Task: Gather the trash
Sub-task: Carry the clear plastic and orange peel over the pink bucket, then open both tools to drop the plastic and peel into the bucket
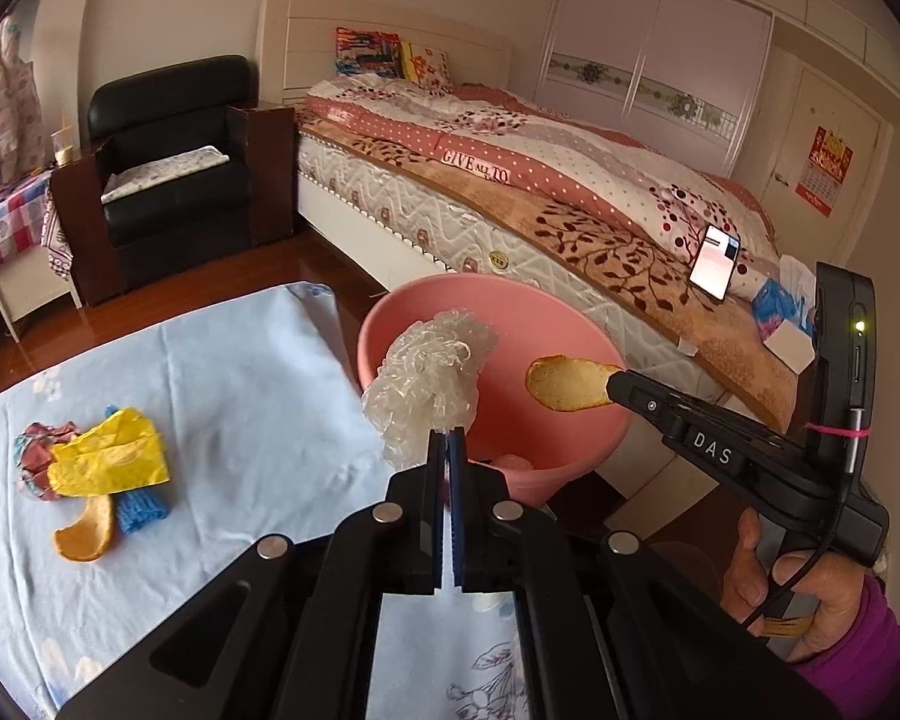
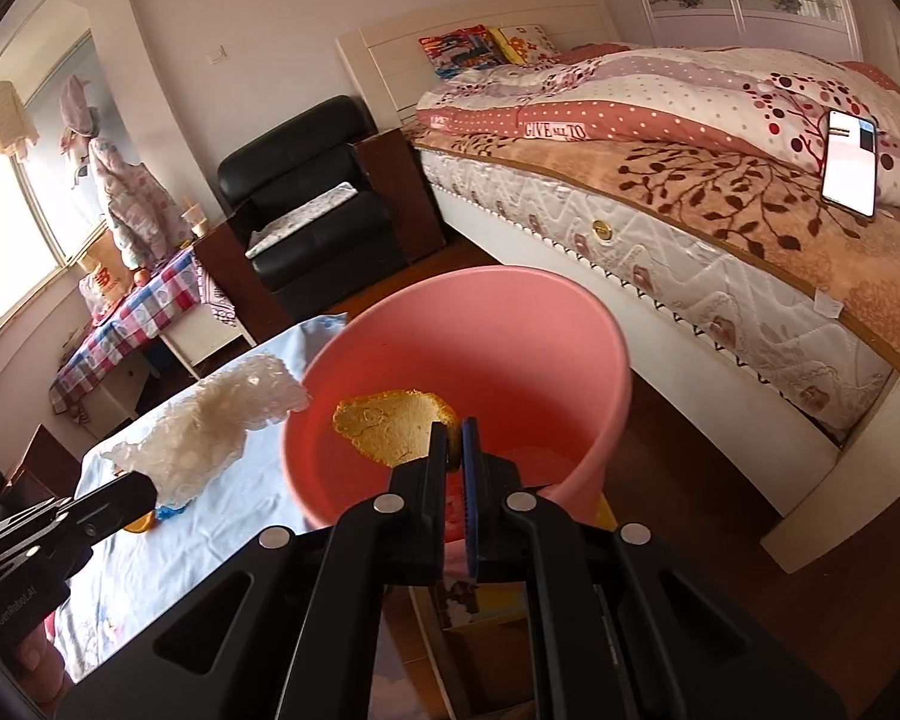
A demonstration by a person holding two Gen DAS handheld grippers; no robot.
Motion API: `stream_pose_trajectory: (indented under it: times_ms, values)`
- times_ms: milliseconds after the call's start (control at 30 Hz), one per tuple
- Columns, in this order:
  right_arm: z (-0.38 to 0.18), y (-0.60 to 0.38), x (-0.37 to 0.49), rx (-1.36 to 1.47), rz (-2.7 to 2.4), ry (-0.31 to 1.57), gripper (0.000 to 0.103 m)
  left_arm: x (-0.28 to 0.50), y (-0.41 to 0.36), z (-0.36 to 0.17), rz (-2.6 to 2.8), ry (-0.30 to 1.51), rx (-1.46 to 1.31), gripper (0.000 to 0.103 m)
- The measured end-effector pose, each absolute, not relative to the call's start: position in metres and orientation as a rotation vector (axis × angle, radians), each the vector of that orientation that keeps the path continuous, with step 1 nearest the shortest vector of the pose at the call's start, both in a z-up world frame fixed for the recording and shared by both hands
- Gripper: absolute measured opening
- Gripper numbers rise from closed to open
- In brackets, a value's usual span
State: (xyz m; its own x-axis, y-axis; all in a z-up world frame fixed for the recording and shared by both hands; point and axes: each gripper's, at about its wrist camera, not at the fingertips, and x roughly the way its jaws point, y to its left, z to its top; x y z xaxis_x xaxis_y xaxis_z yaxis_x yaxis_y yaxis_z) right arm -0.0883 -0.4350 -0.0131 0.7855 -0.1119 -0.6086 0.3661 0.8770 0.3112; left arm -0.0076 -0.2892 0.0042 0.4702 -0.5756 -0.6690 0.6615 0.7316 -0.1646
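Scene: bedroom clean-up, with two hand-held grippers carrying scraps to a pink bin (image 1: 576, 438) that stands off the table's far edge, between the table (image 1: 228, 372) and the bed (image 1: 570, 204).

Left gripper (image 1: 448, 438): jaws pinched tight on a crumpled wad of clear plastic wrap (image 1: 429, 387), held up near the bin's near rim, seemingly so the wad can fall inside once let go.

Right gripper (image 2: 453, 441): clamped on the edge of an orange peel (image 2: 390, 429), which hangs over the bin's open mouth; gripping one edge leaves most of the peel free to drop cleanly.

Plastic wrap: thin, translucent, heavily wrinkled and springy-looking; likely light enough to cling to the pads on release.

Held peel: curved slab, pale pithy inner face turned to the right wrist camera, orange rind showing along its rim.

Bin: smooth matte plastic, tapering from a wide round mouth; the left wrist view shows it leaning toward the table, perhaps only lens distortion.

Table: covered by a pale blue cloth with a faint flower print, creased and slightly rumpled.

Trash left on the table: a second orange peel (image 1: 87, 531) curled like a cup, a yellow wrapper (image 1: 111, 459) folded flat, a blue ribbed scrap (image 1: 143, 509) just beside the peel, and a crumpled multicoloured wrapper (image 1: 39, 459) touching the yellow one, all in a cluster well apart from the bin.

Progress, as judged: two pieces about to be dropped, four more waiting.
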Motion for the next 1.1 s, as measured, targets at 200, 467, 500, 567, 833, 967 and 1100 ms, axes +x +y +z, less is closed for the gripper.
stream_pose_trajectory:
  times_ms: [200,467,500,567,833,967,1100]
  values:
    - [-0.017,-0.444,-0.088,0.425,-0.3,0.619,0.005,-0.004,-0.316,-0.004,-0.77,0.776,0.151,0.001]
    - [-0.021,-0.449,-0.086,0.411,-0.319,0.626,0.005,0.002,-0.338,-0.02,-0.77,0.805,0.175,0.001]
    - [-0.022,-0.45,-0.085,0.412,-0.319,0.627,0.005,0.001,-0.339,-0.021,-0.769,0.805,0.175,0.001]
    - [-0.023,-0.45,-0.085,0.413,-0.321,0.628,0.005,0.002,-0.341,-0.022,-0.767,0.803,0.174,0.001]
    - [-0.027,-0.455,-0.081,0.43,-0.313,0.638,0.006,0.001,-0.339,-0.02,-0.756,0.77,0.158,0.036]
    - [-0.03,-0.457,-0.08,0.44,-0.313,0.651,0.008,0.001,-0.335,-0.017,-0.751,0.763,0.146,0.038]
    - [-0.03,-0.457,-0.081,0.446,-0.31,0.651,0.018,0.001,-0.33,-0.016,-0.744,0.764,0.133,0.04]
